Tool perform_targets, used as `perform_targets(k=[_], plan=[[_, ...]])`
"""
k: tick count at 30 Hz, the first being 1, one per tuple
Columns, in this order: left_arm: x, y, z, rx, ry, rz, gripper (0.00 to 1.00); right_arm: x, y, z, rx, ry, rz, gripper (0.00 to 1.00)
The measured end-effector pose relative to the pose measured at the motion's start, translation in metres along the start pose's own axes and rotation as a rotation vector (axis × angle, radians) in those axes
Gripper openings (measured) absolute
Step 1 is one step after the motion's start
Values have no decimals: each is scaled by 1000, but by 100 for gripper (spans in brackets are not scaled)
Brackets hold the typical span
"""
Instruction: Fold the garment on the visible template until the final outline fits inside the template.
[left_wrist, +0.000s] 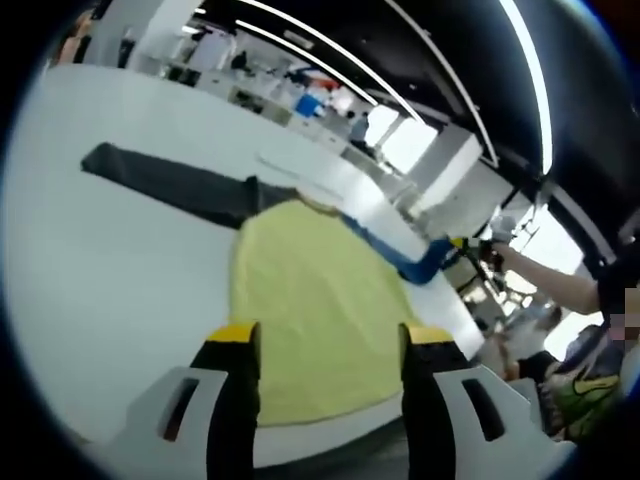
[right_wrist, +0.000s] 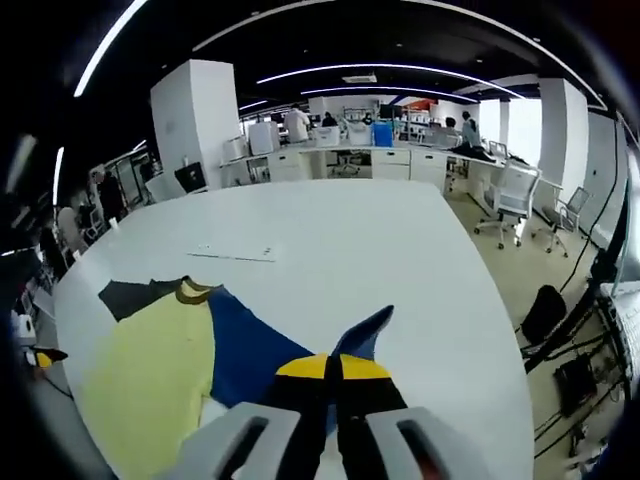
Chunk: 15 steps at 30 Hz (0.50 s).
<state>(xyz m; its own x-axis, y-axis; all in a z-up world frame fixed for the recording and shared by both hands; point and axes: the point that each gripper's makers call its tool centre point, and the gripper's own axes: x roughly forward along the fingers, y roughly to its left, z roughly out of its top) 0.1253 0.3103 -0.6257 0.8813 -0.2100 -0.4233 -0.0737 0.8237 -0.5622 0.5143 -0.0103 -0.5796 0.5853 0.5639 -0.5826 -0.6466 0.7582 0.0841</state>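
A shirt lies flat on the white table (left_wrist: 120, 270). Its yellow body (left_wrist: 310, 300) has a dark grey sleeve (left_wrist: 170, 180) stretched out to one side and a blue sleeve (left_wrist: 395, 255) to the other. My left gripper (left_wrist: 330, 340) stands open above the near hem, with nothing between its jaws. My right gripper (right_wrist: 330, 368) is shut on the tip of the blue sleeve (right_wrist: 362, 335), lifting it off the table. In the left gripper view that right gripper (left_wrist: 460, 243) holds the sleeve end near the table's edge. The right gripper view has the yellow body (right_wrist: 150, 375) and collar (right_wrist: 195, 290) at lower left.
Faint thin marks (right_wrist: 235, 255) lie on the table (right_wrist: 400, 260) beyond the shirt. A person's arm (left_wrist: 550, 275) reaches in behind the right gripper. Office desks (right_wrist: 350, 160), chairs (right_wrist: 510, 205) and people stand past the far edge. A white pillar (right_wrist: 200, 120) rises at back left.
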Motion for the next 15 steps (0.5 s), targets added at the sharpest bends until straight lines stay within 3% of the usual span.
perform_targets(k=[7, 15], plan=[[-15, 3, 5, 16, -14, -15, 56, 25, 47, 30, -30, -33, 89, 0], [-25, 13, 15, 6, -37, -23, 55, 45, 85, 46, -68, -38, 148, 0]])
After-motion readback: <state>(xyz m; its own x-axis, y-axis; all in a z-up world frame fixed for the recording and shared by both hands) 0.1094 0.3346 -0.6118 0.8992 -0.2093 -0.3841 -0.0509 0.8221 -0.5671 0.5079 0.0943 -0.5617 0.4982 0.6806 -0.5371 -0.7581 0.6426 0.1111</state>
